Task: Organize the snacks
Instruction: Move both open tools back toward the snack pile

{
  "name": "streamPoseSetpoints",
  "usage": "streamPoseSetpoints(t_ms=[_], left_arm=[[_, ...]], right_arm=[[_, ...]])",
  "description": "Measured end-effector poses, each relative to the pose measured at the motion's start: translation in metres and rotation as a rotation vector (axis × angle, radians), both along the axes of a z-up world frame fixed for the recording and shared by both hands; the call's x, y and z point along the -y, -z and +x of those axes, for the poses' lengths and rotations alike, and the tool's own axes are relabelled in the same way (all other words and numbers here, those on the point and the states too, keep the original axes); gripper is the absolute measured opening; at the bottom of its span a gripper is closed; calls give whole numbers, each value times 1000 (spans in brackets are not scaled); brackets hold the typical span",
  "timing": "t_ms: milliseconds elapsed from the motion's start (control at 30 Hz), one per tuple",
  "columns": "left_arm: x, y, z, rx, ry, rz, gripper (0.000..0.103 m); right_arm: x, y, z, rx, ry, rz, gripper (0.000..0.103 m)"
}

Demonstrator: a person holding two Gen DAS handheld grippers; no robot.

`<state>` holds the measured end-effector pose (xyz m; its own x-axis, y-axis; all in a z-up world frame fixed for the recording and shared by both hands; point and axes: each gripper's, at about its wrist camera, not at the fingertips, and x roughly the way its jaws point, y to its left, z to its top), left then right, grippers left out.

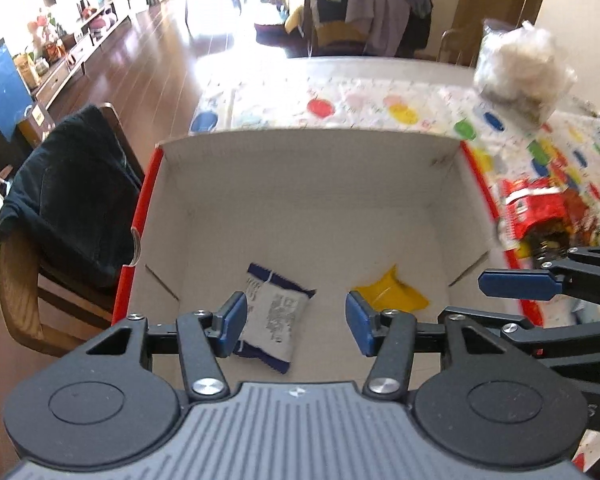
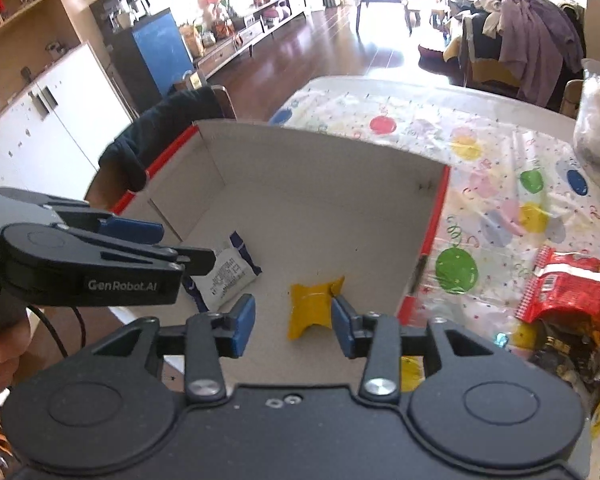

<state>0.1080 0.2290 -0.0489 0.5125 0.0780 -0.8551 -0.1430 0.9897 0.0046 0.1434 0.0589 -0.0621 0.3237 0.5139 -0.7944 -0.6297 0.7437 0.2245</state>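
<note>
Both your grippers hang above the cardboard box (image 2: 320,200), the left gripper (image 1: 296,322) and the right gripper (image 2: 293,324) each with fingers wide apart and holding nothing. In the box already lie the white-and-blue packet (image 1: 274,316) and the yellow packet (image 2: 312,308). On the table just beside the box waits the red snack bag (image 2: 564,288). It looks light, crinkly and slippery, so I would take it by the flat sealed edge, not the puffed middle

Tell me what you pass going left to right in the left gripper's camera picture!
Black jacket on the chair → blue-and-white snack packet → yellow snack packet → red snack bag
</note>
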Motion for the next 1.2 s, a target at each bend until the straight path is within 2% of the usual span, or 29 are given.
streamPoseSetpoints(t_ms=[67, 200, 333, 433, 500, 600, 700, 867, 933, 1000, 1200], left_arm=[[6, -8, -4, 27, 6, 1, 61], [20, -23, -10, 77, 24, 1, 63], [33, -39, -20, 128, 41, -12, 68], [46, -46, -24, 156, 54, -17, 69], [55, -49, -26, 176, 63, -28, 75], [72, -54, -29, 212, 78, -28, 78], [89, -56, -33, 229, 97, -26, 79], [123, -56, -31, 260, 136, -30, 84], [139, -55, -30, 268, 150, -33, 84], [154, -52, -27, 275, 155, -46, 84], [190, -37, -17, 249, 164, -76, 85]], right_arm=[[9, -9, -3, 18, 9, 17, 43], [26, -23, -8, 43, 28, 51, 46], [47, -34, -14, 72, 59, 88, 62], [64, -39, -18, 81, 72, 108, 67], [75, -42, -19, 85, 82, 122, 73], [92, -46, -22, 100, 93, 132, 79], [112, -47, -24, 112, 104, 133, 85], [146, -46, -23, 117, 128, 124, 87], [161, -44, -23, 121, 134, 122, 97], [177, -44, -22, 129, 140, 119, 101], [223, -39, -14, 141, 119, 96, 102]])
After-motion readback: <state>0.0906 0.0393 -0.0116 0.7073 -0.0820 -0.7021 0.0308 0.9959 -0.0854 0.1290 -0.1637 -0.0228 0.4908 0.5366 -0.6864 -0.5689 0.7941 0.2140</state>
